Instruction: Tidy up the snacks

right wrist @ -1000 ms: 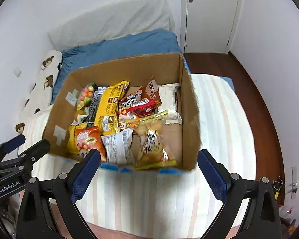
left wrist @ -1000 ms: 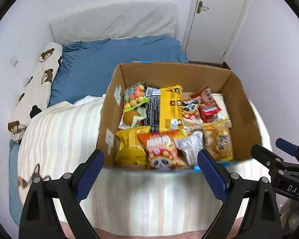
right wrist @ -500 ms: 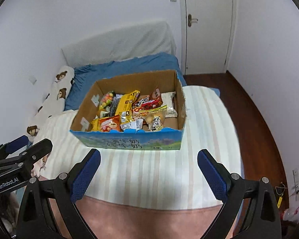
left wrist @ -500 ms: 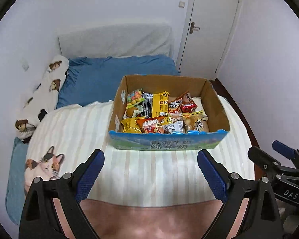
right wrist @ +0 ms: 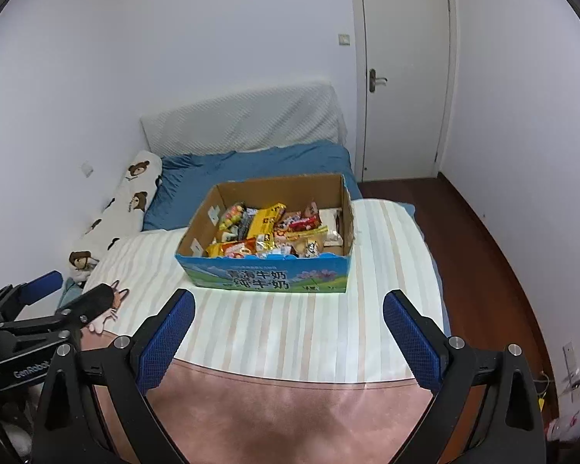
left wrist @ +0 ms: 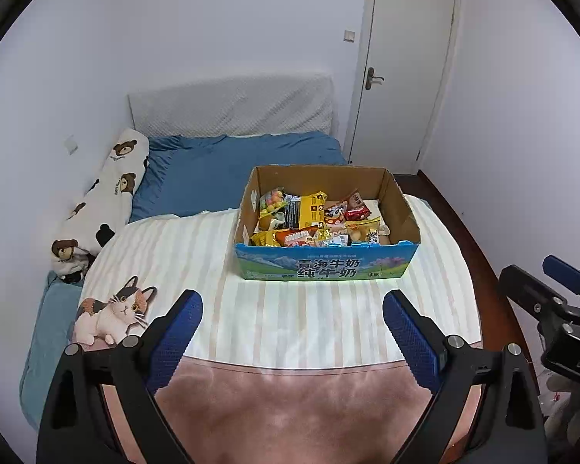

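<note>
A cardboard box [left wrist: 328, 268] [right wrist: 266, 279] with a blue printed front stands on the striped blanket of a bed. Several snack packets [left wrist: 309, 218] [right wrist: 268, 228] fill it, yellow, orange and red among them. My left gripper [left wrist: 292, 332] hangs open well short of the box, over the blanket's near edge, with nothing between its blue pads. My right gripper [right wrist: 288, 334] is open and empty too, about as far back. Each gripper shows at the edge of the other's view.
The bed has a blue sheet [left wrist: 228, 170], a bear-print pillow [left wrist: 100, 197] along the left wall and a cat print [left wrist: 116, 313] on the blanket. A white door [right wrist: 404, 73] and dark wood floor [right wrist: 487, 239] lie to the right. A pink cover [left wrist: 290, 406] spans the foreground.
Both grippers have pulled back and risen away from the box, which now looks smaller and farther off. Jaws stay wide and empty. The snacks have not moved.
</note>
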